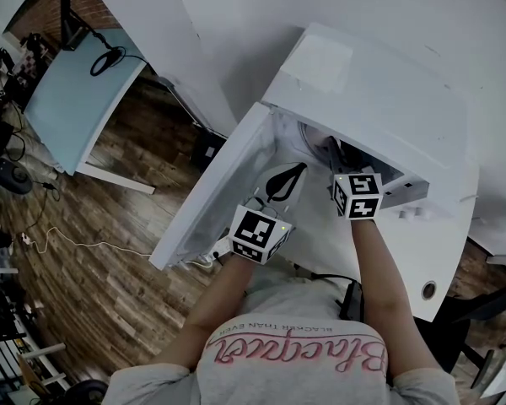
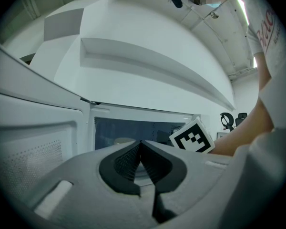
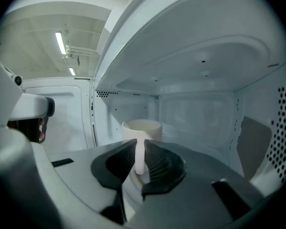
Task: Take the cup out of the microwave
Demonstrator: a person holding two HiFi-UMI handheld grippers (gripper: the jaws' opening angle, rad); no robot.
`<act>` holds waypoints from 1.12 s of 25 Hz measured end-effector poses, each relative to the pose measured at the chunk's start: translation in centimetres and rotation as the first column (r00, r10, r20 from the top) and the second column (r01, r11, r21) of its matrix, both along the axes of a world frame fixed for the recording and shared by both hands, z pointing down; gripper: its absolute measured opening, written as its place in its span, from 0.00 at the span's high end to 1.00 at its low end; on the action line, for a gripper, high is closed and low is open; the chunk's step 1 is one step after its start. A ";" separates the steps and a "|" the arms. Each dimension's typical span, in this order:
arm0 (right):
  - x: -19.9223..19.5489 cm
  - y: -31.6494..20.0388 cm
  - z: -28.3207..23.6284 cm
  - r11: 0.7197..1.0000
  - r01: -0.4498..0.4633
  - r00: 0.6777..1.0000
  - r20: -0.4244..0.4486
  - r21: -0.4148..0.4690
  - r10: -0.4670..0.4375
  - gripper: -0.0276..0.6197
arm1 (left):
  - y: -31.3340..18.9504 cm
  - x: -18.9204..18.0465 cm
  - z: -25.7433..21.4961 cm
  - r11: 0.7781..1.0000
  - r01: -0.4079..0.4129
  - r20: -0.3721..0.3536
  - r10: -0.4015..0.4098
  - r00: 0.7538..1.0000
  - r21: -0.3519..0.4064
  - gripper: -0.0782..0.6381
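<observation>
White round cup [image 3: 142, 128] stands inside the open white microwave [image 1: 379, 99]; the right gripper [image 3: 140, 144] pinches its handle [image 3: 139, 163]. The left gripper [image 2: 141, 144] has its jaws together, empty.

Head view looks steeply down; both tool views face the microwave [image 1: 379, 91].

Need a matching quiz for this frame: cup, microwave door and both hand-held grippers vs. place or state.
1. cup
2. microwave door
3. left hand-held gripper
4. right hand-held gripper

A. jaws together, nothing between them
B. swung open
C. jaws closed on the handle
D. inside the microwave

Pairs: 1-D, 2-B, 3-A, 4-C
</observation>
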State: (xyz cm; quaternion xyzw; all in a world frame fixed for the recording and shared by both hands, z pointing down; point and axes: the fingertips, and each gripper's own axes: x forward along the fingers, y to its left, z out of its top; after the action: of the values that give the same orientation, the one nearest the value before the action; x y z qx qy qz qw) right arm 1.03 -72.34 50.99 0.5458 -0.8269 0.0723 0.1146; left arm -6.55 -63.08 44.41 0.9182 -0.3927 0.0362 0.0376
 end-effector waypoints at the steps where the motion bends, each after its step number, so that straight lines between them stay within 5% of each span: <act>1: 0.0 0.0 0.0 1.000 -0.001 1.000 -0.004 0.002 0.001 0.87 | 0.0 0.0 0.0 1.000 0.001 0.001 -0.001 1.000 0.000 0.88; 28: 0.5 2.6 -1.0 1.000 -0.007 1.000 0.005 -0.017 0.007 0.87 | 2.0 0.2 -1.2 1.000 0.004 -0.001 -0.004 1.000 0.030 0.88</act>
State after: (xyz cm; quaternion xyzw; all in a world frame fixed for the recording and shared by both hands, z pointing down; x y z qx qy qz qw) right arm 1.54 -69.77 50.00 0.5475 -0.8246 0.0812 0.1167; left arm -6.33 -61.08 43.16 0.9178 -0.3952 0.0297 0.0244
